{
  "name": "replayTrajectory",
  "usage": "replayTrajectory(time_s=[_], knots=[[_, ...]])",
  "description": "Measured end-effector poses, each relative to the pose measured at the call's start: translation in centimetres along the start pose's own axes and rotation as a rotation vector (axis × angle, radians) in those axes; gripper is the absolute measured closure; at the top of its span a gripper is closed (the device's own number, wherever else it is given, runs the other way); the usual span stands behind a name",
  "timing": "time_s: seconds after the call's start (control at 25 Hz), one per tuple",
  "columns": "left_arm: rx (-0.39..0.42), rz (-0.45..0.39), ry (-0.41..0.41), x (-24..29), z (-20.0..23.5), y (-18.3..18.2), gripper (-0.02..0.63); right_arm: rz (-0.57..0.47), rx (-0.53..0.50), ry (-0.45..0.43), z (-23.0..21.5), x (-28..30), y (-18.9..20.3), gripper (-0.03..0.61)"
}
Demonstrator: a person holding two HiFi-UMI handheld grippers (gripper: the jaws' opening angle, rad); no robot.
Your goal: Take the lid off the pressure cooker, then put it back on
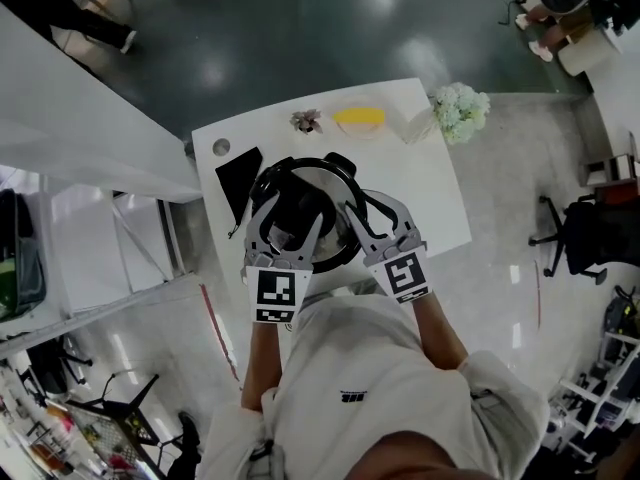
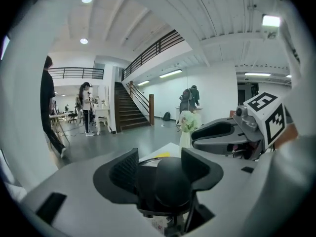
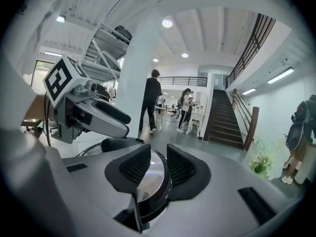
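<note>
Sweatshirt (image 1: 370, 378), white, fills the bottom of head view, both forearms reaching fwd past the table edge. Left gripper (image 2: 159, 168): pads clamped either side of the black domed plastic lid handle (image 2: 170, 184), which fills the gap btw them. Right gripper (image 3: 158, 166) is just beside it, jaws nearly together, pinching the shiny rim of the round steel pressure cooker (image 3: 150, 179), w/ a black band along that edge. Can't tell if that rim is lid or pot, nor whether the lid sits fully down.

From above, the cooker's on the near half of the white rectangular table (image 1: 440, 208), both grippers over it, marker cubes toward the person. Just beside the cooker on its left lies a flat black sheet (image 1: 238, 183).

Further back along the far edge:
- a small pinkish item (image 1: 305, 120), too small to ID
- a flat yellow object (image 1: 358, 118)
- crumpled clear plastic (image 1: 415, 126)
- a bunch of white flowers (image 1: 460, 110) at the far right corner

Beyond that is dark glossy floor (image 1: 300, 28), w/ a black office chair (image 1: 575, 230) off right. Way back in the gripper views there's a dark staircase (image 2: 129, 113) w/ railing and a person in dark clothes (image 3: 150, 105) standing, others at desks behind.
</note>
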State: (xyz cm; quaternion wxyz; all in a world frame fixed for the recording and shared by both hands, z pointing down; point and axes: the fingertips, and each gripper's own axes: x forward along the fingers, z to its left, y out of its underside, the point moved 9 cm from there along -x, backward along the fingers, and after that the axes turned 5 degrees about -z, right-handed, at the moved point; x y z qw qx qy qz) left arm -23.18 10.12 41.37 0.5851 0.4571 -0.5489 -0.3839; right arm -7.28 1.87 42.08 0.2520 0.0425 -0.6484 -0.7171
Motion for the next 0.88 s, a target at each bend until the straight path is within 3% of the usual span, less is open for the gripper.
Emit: replayTrajectory(time_s=[0.36,0.88], knots=[[-0.014,-0.007,-0.037,-1.0,-0.4,0.5,0.348,-0.014,-0.005,-0.002,0.5,-0.4,-0.2,0.474],[0.015,-0.014,-0.242,0.7,-5.2,-1.1,0.376,-0.082,0.044,-0.131,-4.2,-1.9,0.7,0.474]])
